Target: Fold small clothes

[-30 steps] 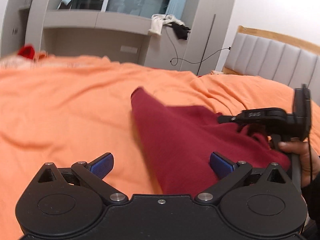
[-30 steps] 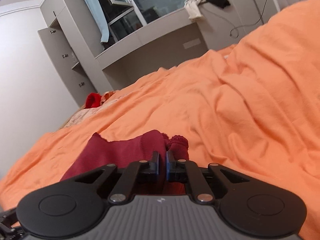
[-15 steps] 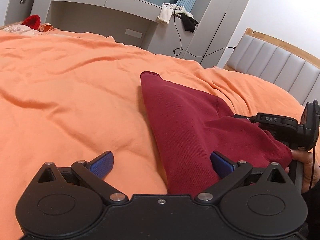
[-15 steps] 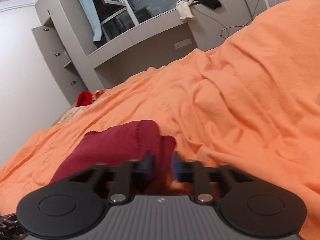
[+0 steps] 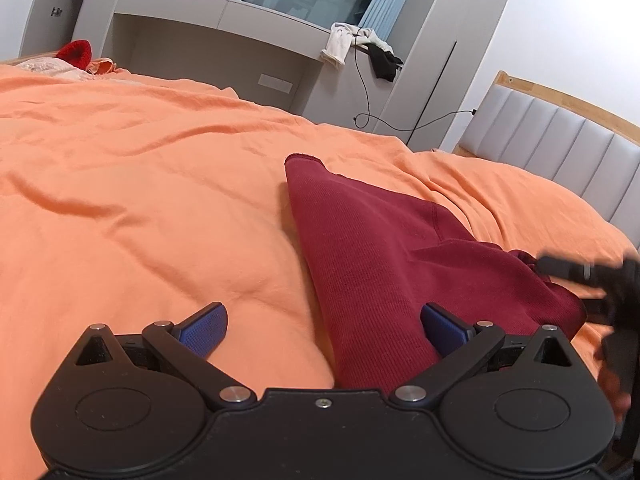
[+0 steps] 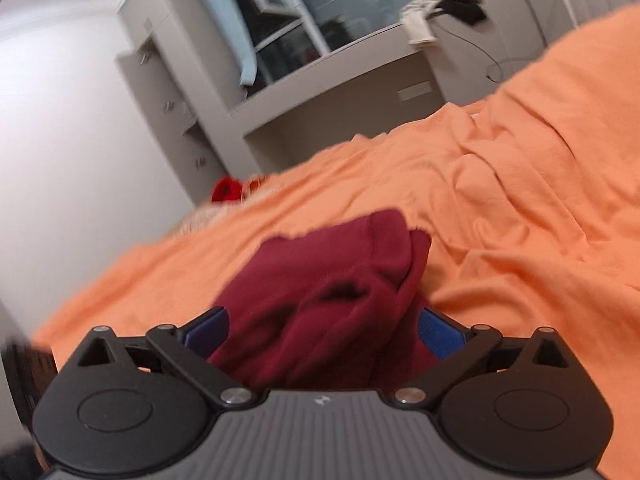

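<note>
Right tongs (image 6: 322,334) have just been opening, spread around the maroon garment (image 5: 380,252) on the bed (image 5: 140,200) (left tongs (image 5: 322,328) spread too); regrip an edge squarely, fold flat.

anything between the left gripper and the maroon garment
Nothing visible. The left gripper is open, and the maroon garment lies on the orange bedspread right in front of it, its near end already reaching between the fingers. The right gripper, also open, is at the garment's other end.
</note>
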The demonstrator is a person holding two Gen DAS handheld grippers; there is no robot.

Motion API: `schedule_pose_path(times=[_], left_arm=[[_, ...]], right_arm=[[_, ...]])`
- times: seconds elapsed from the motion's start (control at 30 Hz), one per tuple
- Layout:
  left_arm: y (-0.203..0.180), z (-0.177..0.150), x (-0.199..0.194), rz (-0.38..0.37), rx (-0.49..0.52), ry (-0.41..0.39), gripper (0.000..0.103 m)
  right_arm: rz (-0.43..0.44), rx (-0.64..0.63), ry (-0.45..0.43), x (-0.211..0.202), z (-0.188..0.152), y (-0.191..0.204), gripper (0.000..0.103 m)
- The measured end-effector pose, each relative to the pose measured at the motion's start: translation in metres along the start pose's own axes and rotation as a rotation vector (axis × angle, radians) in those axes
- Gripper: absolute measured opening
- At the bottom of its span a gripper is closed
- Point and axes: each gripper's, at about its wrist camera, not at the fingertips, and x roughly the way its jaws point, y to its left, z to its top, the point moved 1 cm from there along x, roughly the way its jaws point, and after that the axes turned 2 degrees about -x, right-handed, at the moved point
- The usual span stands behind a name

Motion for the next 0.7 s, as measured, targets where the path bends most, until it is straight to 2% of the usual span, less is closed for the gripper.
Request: schedule_pose_path(times=[0.07, 0.1, 0.4, 0.7], left_arm=[[-0.001, -0.001, -0.001, 0.002, 0.003, -0.004, 0.103], [-0.002, -0.002, -0.001, 0.001, 0.006, -0.003, 0.103], [-0.006, -0.005, 0.0, -0.012, 0.035, -0.007, 0.103], [-0.007, -0.007, -0.001, 0.0, 0.04, -0.016, 0.103]], right_arm=[[-0.079, -0.053, 0.043, 0.001, -0.012, -0.001, 0.103], [-0.084, -0.059, 0.05, 0.001, -0.016, -0.001, 0.103], [0.056, 0.078, 0.095, 0.0, -0.031, -0.045, 0.103], [0.066, 0.129, 0.124, 0.003, -0.026, -0.045, 0.103]])
